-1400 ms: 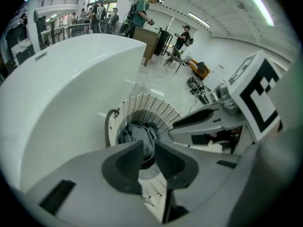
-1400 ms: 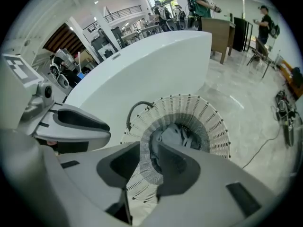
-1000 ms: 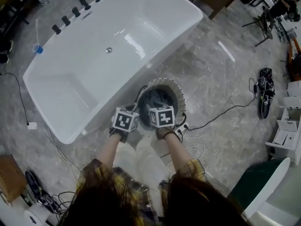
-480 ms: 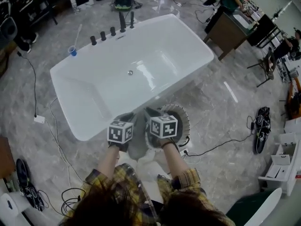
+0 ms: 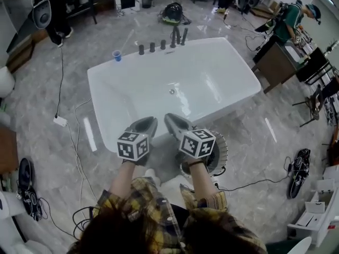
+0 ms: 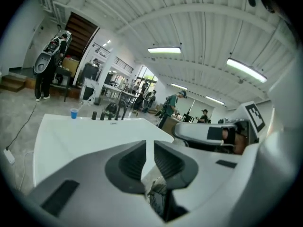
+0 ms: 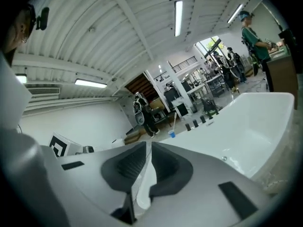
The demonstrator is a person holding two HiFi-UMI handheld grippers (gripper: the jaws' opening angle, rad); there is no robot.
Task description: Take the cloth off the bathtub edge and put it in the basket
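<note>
The white bathtub [image 5: 212, 81] fills the middle of the head view. Beside its near wall stands the round basket [image 5: 223, 151]. A dark cloth [image 5: 212, 159] lies inside, mostly hidden by my right gripper's marker cube. My left gripper [image 5: 146, 124] and right gripper [image 5: 174, 121] are raised side by side and point at the tub's near rim. In the left gripper view the left gripper [image 6: 149, 148] is shut on nothing. In the right gripper view the right gripper [image 7: 148, 150] is closing, with only a thin slit left and nothing between its jaws. No cloth shows on the rim.
Black taps [image 5: 161, 44] and a blue cup [image 5: 117, 55] stand along the tub's far edge. Cables [image 5: 74, 142] run over the tiled floor to the left, and another cable [image 5: 254, 183] to the right. A wooden desk [image 5: 278, 62] and a person [image 5: 294, 15] are at the far right.
Both grippers have risen from over the basket, where the cloth lay, and now point at the tub's near rim. The head view has swung up and left.
</note>
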